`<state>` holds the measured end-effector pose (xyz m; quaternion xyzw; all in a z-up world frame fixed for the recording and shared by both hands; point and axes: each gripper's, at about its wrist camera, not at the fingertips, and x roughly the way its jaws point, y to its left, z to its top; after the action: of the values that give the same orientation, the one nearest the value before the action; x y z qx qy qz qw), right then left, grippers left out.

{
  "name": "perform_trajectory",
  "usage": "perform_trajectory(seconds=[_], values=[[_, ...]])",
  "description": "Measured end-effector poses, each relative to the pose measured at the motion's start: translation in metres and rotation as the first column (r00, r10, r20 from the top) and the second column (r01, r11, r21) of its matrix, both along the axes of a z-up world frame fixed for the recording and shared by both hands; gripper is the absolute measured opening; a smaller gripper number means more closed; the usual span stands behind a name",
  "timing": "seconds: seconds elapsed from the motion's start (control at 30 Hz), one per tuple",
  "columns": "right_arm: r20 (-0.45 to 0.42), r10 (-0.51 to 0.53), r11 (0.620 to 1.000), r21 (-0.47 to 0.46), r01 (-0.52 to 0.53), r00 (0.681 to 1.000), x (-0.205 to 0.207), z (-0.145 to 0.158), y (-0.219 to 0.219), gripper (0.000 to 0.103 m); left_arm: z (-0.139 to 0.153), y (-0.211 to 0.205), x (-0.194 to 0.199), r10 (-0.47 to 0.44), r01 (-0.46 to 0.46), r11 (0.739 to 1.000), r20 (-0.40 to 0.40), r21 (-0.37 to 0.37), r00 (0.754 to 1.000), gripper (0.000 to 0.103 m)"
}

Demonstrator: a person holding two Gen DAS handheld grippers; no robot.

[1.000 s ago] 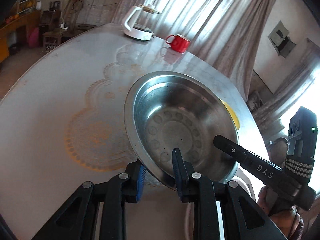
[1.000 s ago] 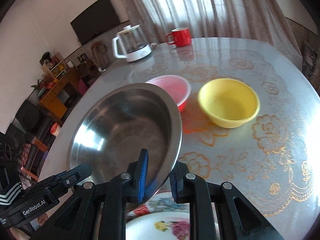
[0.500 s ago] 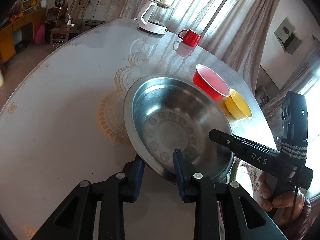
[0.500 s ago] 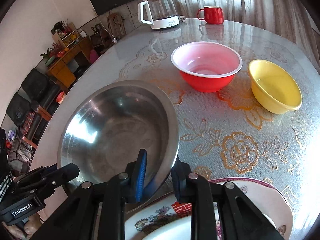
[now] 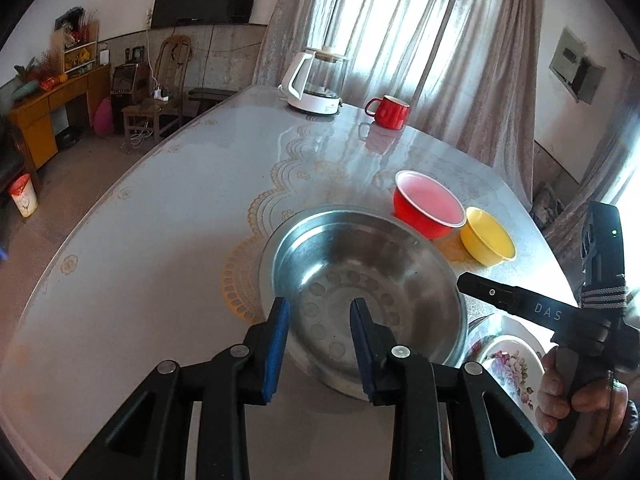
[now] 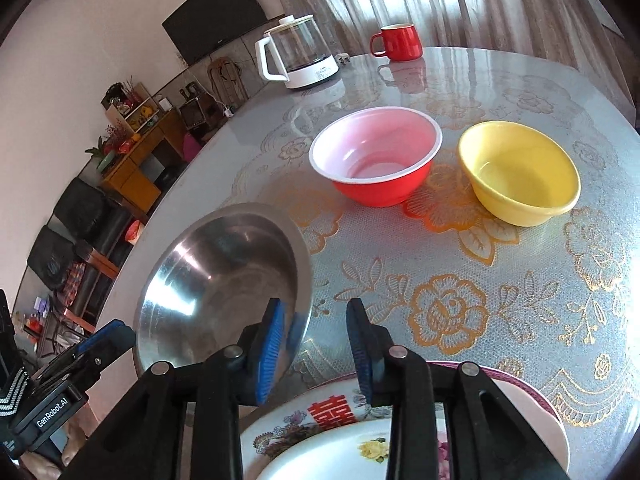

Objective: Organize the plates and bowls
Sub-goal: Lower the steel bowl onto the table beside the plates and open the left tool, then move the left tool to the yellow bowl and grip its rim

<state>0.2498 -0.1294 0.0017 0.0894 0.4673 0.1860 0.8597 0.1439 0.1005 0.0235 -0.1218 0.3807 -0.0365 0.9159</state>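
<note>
1. Low in the left wrist view, the left tool (image 5: 318, 328) stands parted over the near rim of the wide, shallow stainless-steel basin (image 5: 372, 280). Its blue pads straddle that rim without pressing on it.
2. Its jaws have just been opening, and the basin sits flat on the patterned glass-topped counter (image 5: 180, 220), released.
3. At the bottom centre of the right wrist view, the right tool (image 6: 316, 340) is likewise parted. Its jaws have just been opening too; the basin's right rim lies just behind its left pad and nothing is pinched.
4. The basin lies left of the right tool and straight ahead of the left tool, so the left hand looks the nearer.
5. Directly beneath the right tool, at the lower edge of that view, lies the flowered white plate with a purple rim (image 6: 532, 412).
6. The red plastic bowl with a white lip (image 6: 378, 156) and the yellow bowl (image 6: 520, 172) stand side by side in the upper middle, well beyond both tools.
7. Both tools point steeply down toward the counter; the person's right hand (image 5: 560, 384) grips its handle at lower right.
</note>
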Motion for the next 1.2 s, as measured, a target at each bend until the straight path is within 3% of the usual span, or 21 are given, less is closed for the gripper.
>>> perform_trajectory(seconds=[0.33, 0.6, 0.83, 1.2], values=[[0.021, -0.165, 0.986, 0.038, 0.164, 0.986, 0.004, 0.015, -0.059, 0.032, 0.02, -0.057, 0.029, -0.176, 0.175, 0.983, -0.029, -0.057, 0.984, 0.032], [0.028, -0.317, 0.948, 0.036, 0.316, 0.948, 0.025, 0.017, -0.11, 0.032, 0.024, -0.118, 0.077, -0.29, 0.286, 0.957, -0.083, -0.054, 0.953, 0.032], [0.021, -0.417, 0.909, 0.036, 0.416, 0.909, 0.049, 0.015, -0.147, 0.032, 0.016, -0.156, 0.118, -0.325, 0.315, 0.945, -0.153, -0.082, 0.933, 0.032], [-0.009, -0.461, 0.887, -0.003, 0.461, 0.887, 0.09, -0.004, -0.162, 0.027, -0.01, -0.186, 0.152, -0.334, 0.318, 0.942, -0.228, -0.104, 0.915, 0.032]])
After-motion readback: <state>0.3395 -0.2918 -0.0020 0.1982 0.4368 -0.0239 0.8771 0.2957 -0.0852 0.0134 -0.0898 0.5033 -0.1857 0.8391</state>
